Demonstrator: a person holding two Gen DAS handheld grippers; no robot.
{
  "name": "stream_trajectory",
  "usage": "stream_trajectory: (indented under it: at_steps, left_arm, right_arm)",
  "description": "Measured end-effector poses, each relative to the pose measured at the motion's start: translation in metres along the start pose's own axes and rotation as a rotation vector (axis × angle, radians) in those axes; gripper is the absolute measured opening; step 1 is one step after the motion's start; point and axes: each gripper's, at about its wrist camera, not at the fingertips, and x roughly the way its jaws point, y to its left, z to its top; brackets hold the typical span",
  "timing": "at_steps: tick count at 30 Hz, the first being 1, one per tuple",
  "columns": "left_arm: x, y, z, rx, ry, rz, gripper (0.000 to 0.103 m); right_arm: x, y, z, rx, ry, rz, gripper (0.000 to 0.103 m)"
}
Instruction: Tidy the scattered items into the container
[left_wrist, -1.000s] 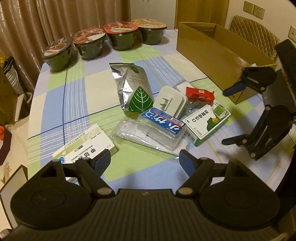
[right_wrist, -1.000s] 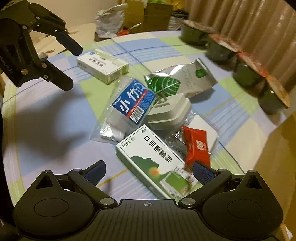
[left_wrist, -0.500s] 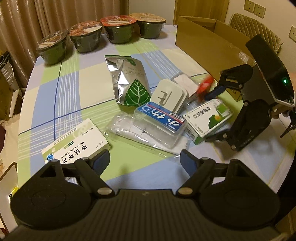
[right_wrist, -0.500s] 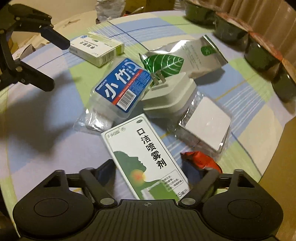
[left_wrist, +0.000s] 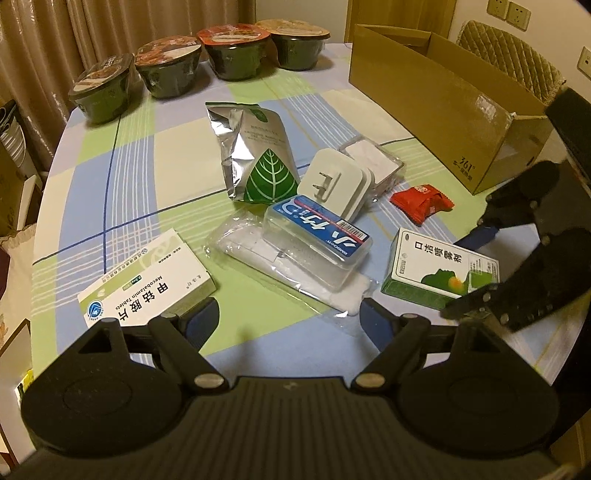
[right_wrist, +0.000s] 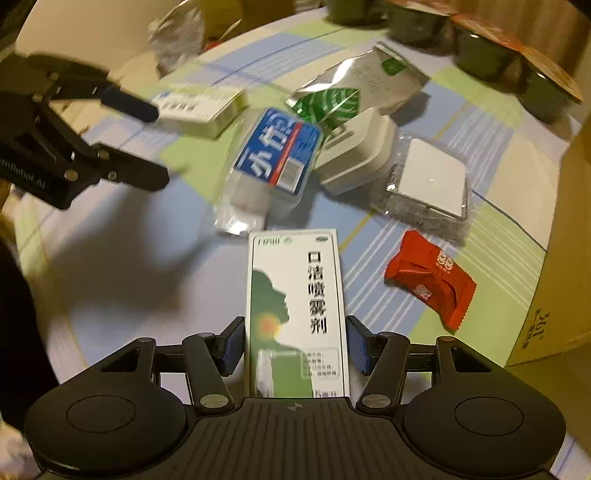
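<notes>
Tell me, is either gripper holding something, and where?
The right gripper has just been closing around the green-and-white box's long sides, pads about touching. The left gripper holds nothing.

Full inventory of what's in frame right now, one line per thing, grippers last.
Noodle bowls: four, dark green, printed lids, far table edge.
Foil pouch: one, silver with green leaf, table centre.
White plug adapter: one, leaning on the blue-labelled clear box.
Clear pack with white pad: one, behind the adapter.
Red snack wrapper: one, near the cardboard box, brown, open.
White-green tablet box: one, by left gripper.
Green-white spray box: one, between right gripper's pads.
Left gripper: open.
Right gripper: jaws just closing, both pads at the spray box's sides.
</notes>
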Motion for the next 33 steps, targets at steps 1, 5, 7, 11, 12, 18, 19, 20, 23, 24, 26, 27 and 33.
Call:
stream_trajectory:
  at_steps: [1,5,7,11,12,18,19,20,23,24,26,27,33]
  left_arm:
    - [0.001,0.0,0.001,-0.011,0.003,0.002,0.08]
    - [0.002,0.001,0.009,-0.064,-0.009,-0.001,0.08]
    - [0.004,0.0,0.015,-0.067,-0.016,-0.005,0.08]
    - [0.013,-0.007,0.027,-0.044,-0.028,-0.013,0.083]
    - [0.017,-0.008,0.03,-0.043,-0.029,-0.014,0.085]
    - [0.044,-0.018,0.048,-0.08,-0.022,-0.014,0.088]
    - [0.05,-0.022,0.05,-0.079,-0.02,-0.005,0.088]
    - [0.055,-0.026,0.053,-0.079,-0.017,0.004,0.089]
    - [0.071,-0.037,0.057,-0.065,0.004,0.055,0.089]
    - [0.076,-0.041,0.058,-0.051,0.015,0.08,0.089]
    - [0.084,-0.047,0.057,-0.02,0.037,0.12,0.088]
    - [0.086,-0.05,0.056,0.002,0.044,0.14,0.087]
    - [0.078,-0.049,0.044,0.085,0.061,0.149,0.069]
  right_arm:
    - [0.0,0.0,0.001,0.008,-0.013,-0.004,0.06]
    - [0.003,0.002,0.0,0.0,-0.036,-0.032,0.058]
    - [0.001,0.0,-0.002,0.011,-0.041,-0.048,0.058]
    - [-0.004,-0.013,-0.012,0.08,-0.057,-0.089,0.058]
    - [-0.006,-0.017,-0.014,0.094,-0.059,-0.094,0.058]
    - [-0.012,-0.024,-0.026,0.14,-0.084,-0.122,0.058]
    - [-0.013,-0.025,-0.027,0.145,-0.089,-0.125,0.058]
    - [-0.013,-0.025,-0.028,0.148,-0.094,-0.127,0.058]
    - [-0.014,-0.025,-0.031,0.161,-0.109,-0.128,0.058]
    - [-0.014,-0.025,-0.031,0.168,-0.114,-0.128,0.058]
    - [-0.014,-0.027,-0.033,0.182,-0.123,-0.126,0.058]
    - [-0.015,-0.027,-0.033,0.187,-0.126,-0.125,0.058]
    - [-0.016,-0.029,-0.035,0.227,-0.139,-0.113,0.058]
